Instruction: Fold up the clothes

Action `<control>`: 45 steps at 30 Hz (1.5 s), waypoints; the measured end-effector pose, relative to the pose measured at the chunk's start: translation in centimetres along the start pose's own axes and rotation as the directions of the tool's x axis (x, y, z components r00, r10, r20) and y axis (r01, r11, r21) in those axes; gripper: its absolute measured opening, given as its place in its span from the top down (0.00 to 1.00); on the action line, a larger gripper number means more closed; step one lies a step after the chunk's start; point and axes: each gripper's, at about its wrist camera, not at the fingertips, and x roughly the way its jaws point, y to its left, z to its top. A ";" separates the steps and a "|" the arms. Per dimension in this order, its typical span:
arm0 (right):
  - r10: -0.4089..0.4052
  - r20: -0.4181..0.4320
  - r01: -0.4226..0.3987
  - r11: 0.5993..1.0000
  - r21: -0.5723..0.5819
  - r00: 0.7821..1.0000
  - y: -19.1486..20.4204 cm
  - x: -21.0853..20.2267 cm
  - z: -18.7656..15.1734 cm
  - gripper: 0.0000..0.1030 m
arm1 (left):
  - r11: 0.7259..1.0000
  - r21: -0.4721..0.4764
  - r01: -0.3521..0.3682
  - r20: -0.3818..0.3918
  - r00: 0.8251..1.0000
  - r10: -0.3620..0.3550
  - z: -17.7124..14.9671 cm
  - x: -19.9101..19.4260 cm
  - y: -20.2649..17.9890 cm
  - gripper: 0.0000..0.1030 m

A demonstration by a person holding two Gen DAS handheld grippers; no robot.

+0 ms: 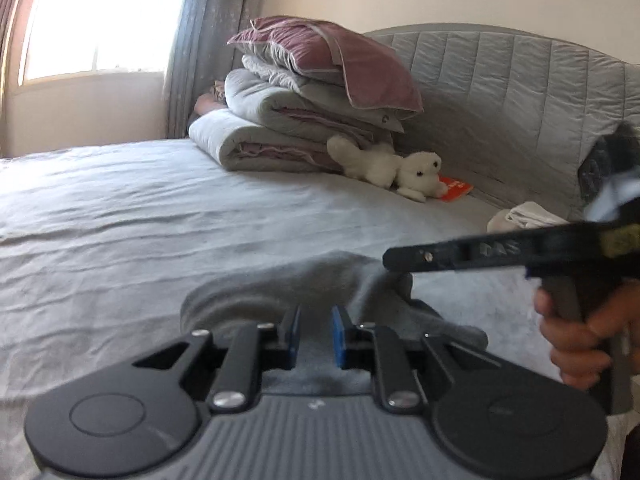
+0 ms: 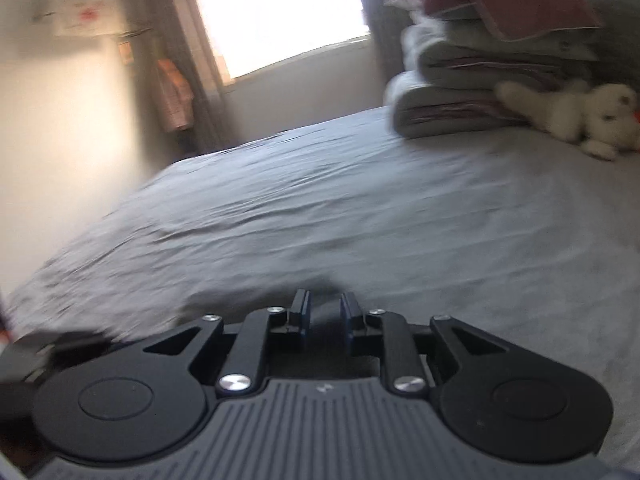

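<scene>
Your left gripper (image 1: 315, 330) fills the foreground of its own view, its blue-padded fingers (image 1: 338, 336) drawn in close around a ridge of the grey garment (image 1: 280, 288), which lies bunched on the bed (image 1: 120, 208) near the edge closest to you; the cloth rises between the pads and they appear to be pinching it. Your right gripper (image 1: 394, 261) reaches in from the right of that view, its tip at the top of a raised peak of the same garment, your hand (image 1: 580, 332) wrapped round its handle. In the right wrist view, blurred by motion, its jaws stand narrowly apart with dark fabric in the gap, but you cannot tell from either picture whether the right gripper (image 2: 325, 318) truly has the cloth. The step in hand looks like gathering the garment at two points to lift or spread it, so the fold itself is judged barely begun. Your next move calls for a sure hold on both sides, then drawing the cloth flat across the open sheet, well apart from the stacked bedding (image 1: 304, 120), the white plush toy (image 1: 392, 168) and the folded pale cloth (image 1: 524, 216) by the headboard
</scene>
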 end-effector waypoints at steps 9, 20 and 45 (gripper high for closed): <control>0.013 -0.179 -0.057 0.969 -0.242 0.984 -0.3 -1.5 -4.4 0.85 | 0.992 0.122 0.023 -0.074 0.997 -0.014 -2.8 -1.1 -2.1 0.84; 0.060 -0.028 -0.064 0.981 -0.183 0.998 -0.7 -3.8 -1.7 0.73 | 0.985 0.161 0.064 -0.021 0.998 -0.062 0.1 -3.1 -2.2 0.79; -0.207 -0.097 0.197 0.975 -0.102 0.974 -2.7 2.0 -1.5 0.73 | 0.986 -0.097 -0.136 -0.101 0.987 0.126 2.6 6.9 5.1 0.78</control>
